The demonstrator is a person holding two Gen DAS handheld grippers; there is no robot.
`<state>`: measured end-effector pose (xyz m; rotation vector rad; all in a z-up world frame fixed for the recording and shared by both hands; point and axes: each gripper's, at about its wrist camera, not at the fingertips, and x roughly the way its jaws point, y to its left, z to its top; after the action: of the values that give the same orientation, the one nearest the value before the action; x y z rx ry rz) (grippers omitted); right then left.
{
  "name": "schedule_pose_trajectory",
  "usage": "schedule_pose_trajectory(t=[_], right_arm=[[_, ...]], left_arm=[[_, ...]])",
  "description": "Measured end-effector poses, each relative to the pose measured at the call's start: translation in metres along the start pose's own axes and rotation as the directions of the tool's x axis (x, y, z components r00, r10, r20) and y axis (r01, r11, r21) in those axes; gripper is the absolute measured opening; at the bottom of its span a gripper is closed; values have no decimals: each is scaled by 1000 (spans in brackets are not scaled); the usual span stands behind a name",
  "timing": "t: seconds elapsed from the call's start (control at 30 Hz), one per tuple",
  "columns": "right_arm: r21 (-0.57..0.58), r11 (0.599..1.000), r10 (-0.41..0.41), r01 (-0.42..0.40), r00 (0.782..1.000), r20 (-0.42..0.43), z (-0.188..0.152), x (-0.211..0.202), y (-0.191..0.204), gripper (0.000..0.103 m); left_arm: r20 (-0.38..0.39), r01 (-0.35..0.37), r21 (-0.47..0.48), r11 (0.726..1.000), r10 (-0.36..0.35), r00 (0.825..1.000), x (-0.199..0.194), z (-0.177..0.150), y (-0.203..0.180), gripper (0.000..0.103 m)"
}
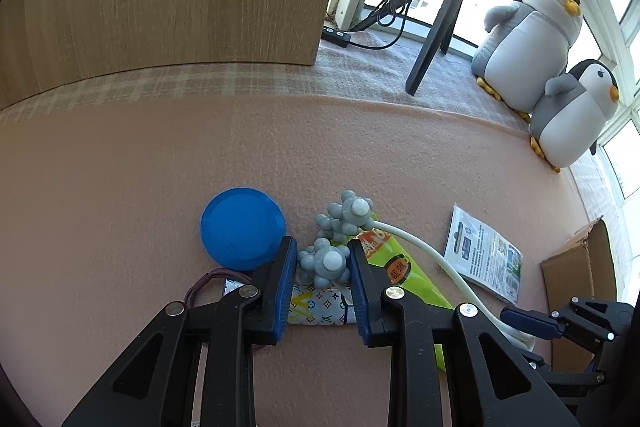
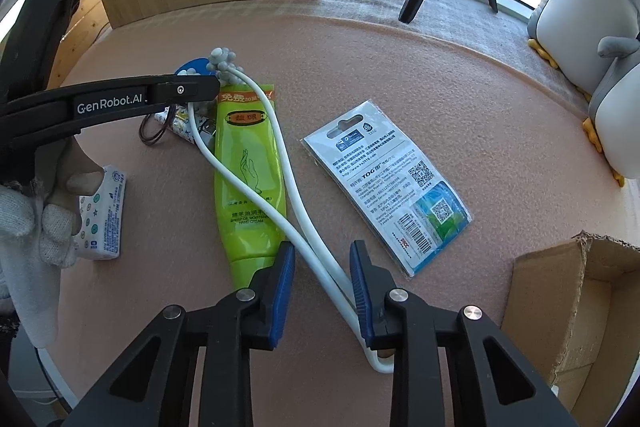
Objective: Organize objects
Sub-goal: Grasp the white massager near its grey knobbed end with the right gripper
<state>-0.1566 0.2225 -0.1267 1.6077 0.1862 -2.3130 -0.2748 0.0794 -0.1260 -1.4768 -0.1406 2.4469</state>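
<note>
Left tool point(image 1: 323, 263) open around a massager point(image 1: 325, 262) knob; right tool point(image 2: 322, 263) open astride its white loop on the table point(image 2: 400, 67).

Blue lid point(image 1: 243, 229) and green tube point(image 1: 394, 267) flank left gripper point(image 1: 323, 279).

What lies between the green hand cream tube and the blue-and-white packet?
One white arm of the massager, then bare mat, in the right wrist view, between tube and packet.
</note>
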Motion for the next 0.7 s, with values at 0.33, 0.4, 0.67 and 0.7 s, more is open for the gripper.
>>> schedule_pose_trajectory(t=[0.33,0.4,0.67,0.7], right_arm=[[35,999,27,-30,997,73,-24,-36,7,24],[43,998,34,-38,996,87,-29,-43,7,24],[82,995,42,-54,990,137,-49,-75,-2,24],[88,995,40,-53,989,144,-53,-80,-4,24]], left_arm=[[54,26,10,1000,-26,998,-39,-10,-12,27],[67,23,20,1000,-25,997,-48,-11,-17,27],[113,46,56,997,-52,992,-83,-17,-46,27],[117,52,63,997,-59,991,-87,-18,-52,27]])
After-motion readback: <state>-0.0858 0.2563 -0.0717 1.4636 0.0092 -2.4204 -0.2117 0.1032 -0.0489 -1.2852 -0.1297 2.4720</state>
